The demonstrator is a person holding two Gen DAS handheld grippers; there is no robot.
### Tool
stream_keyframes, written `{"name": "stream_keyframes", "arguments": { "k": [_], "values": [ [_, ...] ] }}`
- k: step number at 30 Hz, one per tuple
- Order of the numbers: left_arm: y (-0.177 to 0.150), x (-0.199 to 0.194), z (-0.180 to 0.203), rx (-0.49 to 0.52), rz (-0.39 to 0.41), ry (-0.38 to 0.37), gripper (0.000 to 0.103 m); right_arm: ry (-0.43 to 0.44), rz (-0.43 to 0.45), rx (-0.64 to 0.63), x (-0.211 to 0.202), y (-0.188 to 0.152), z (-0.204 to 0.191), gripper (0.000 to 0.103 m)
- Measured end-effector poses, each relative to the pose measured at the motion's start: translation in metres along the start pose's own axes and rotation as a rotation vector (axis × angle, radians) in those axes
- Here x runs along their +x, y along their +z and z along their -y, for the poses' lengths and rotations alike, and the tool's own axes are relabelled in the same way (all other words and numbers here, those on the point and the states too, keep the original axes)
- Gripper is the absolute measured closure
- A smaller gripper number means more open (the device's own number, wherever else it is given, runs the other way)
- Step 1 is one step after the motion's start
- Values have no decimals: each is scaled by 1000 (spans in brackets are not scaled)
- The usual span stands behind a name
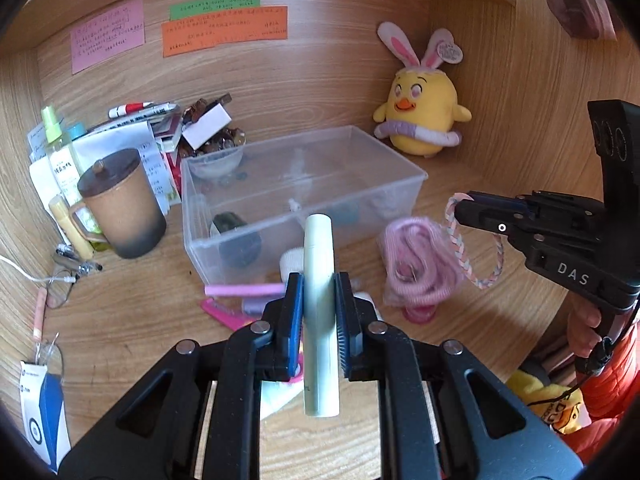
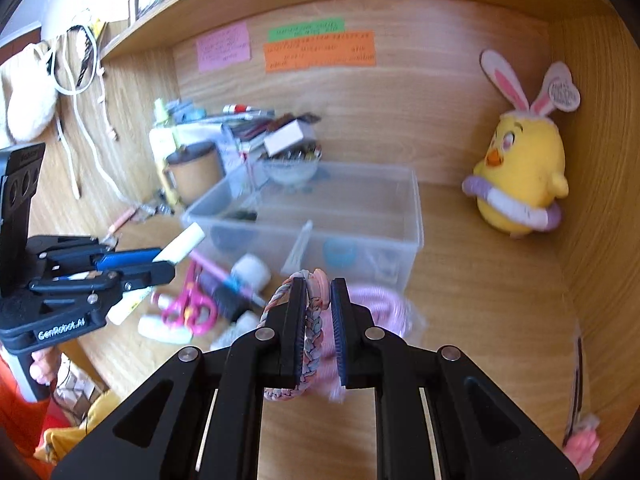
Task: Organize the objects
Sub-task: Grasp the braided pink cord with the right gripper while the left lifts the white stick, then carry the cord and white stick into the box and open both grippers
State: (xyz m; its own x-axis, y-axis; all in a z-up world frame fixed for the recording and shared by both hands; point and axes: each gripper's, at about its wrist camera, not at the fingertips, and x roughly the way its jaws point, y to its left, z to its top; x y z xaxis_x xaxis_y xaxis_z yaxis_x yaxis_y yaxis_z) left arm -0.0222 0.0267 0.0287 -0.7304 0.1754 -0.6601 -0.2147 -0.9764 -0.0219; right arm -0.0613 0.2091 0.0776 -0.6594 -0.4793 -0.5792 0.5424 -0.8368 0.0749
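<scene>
My left gripper (image 1: 319,284) is shut on a pale green tube (image 1: 319,264) that stands upright between its pads, above the desk in front of the clear plastic box (image 1: 416,178). My right gripper (image 2: 319,286) is shut on a braided pastel bracelet (image 2: 312,326), which loops out to the left and below the pads. In the left wrist view the right gripper (image 1: 460,210) hangs at the right with the bracelet (image 1: 494,264) dangling from it. In the right wrist view the left gripper (image 2: 170,260) shows at the left, holding the tube (image 2: 182,246).
A pink bundle of cord (image 1: 420,266), pink scissors (image 2: 190,306), a pink stick (image 1: 244,290) and small bottles lie before the box. A brown lidded mug (image 1: 120,204) and a pile of papers (image 1: 120,136) stand at left. A yellow chick plush (image 1: 424,112) sits back right.
</scene>
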Motion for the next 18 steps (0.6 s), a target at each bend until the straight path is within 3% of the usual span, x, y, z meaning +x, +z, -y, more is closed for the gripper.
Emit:
{"name": "stream_keyframes", "arguments": {
  "k": [8,18],
  "values": [
    [33,8,-10,-3,44,43,88,-8,51,-5,16,41,-1,92],
    [57,52,-33,-74,-18,70,88,-5,-3,18,60,66,8,92]
  ]
}}
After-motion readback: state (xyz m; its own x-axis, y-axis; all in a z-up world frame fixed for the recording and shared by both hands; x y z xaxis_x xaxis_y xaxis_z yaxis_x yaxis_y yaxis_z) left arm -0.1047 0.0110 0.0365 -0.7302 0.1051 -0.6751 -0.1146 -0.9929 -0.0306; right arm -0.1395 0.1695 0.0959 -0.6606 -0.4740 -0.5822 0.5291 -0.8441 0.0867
